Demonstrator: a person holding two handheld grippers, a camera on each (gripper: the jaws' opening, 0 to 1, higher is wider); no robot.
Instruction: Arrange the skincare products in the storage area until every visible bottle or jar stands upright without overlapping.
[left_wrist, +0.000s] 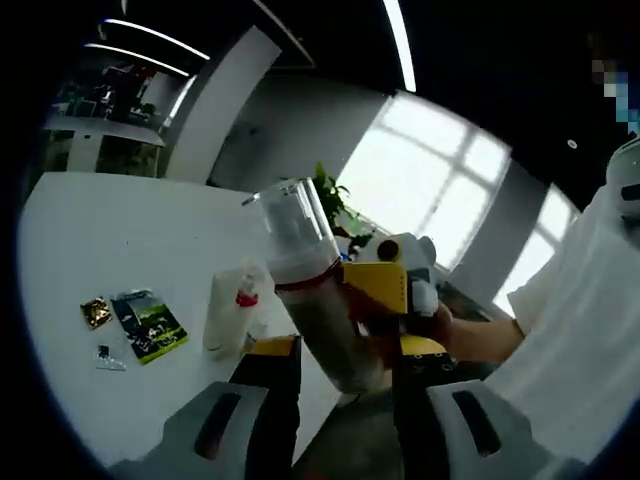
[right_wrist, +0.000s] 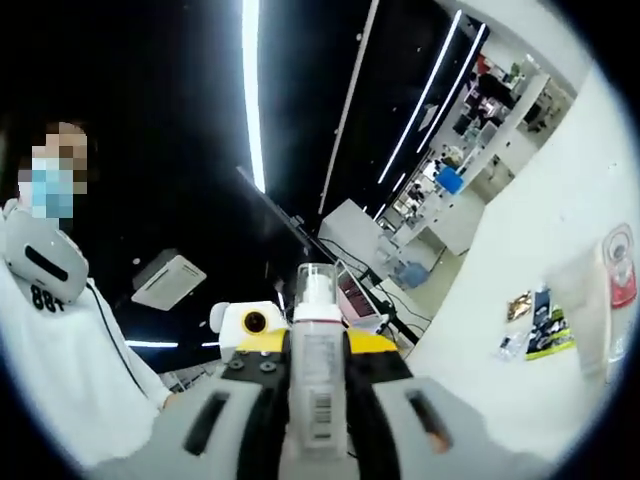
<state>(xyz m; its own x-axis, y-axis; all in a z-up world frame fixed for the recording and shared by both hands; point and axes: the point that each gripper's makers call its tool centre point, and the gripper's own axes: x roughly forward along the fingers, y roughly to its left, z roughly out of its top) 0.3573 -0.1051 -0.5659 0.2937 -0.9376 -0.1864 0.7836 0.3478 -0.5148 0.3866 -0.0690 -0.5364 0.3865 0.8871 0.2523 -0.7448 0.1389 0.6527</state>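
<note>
A bottle (left_wrist: 318, 300) with a clear cap, a red band and a grey body hangs tilted above the white table (left_wrist: 90, 230). Its lower end sits between the jaws of my left gripper (left_wrist: 347, 350), with a thin dark gap on the right side. The right gripper (left_wrist: 385, 285), held by a person's hand, grips the bottle at mid-height from the far side. In the right gripper view the bottle (right_wrist: 318, 370), with a white barcode label, stands upright in my right gripper (right_wrist: 318, 345), which is shut on it. A white tube (left_wrist: 232, 312) with a red cap stands on the table.
Several small sachets (left_wrist: 148, 325) lie flat on the table to the left of the tube. A pale container (right_wrist: 590, 300) with a red label stands by the sachets (right_wrist: 545, 325). A person in a white shirt (left_wrist: 590, 330) is close on the right. A green plant (left_wrist: 335, 200) stands behind.
</note>
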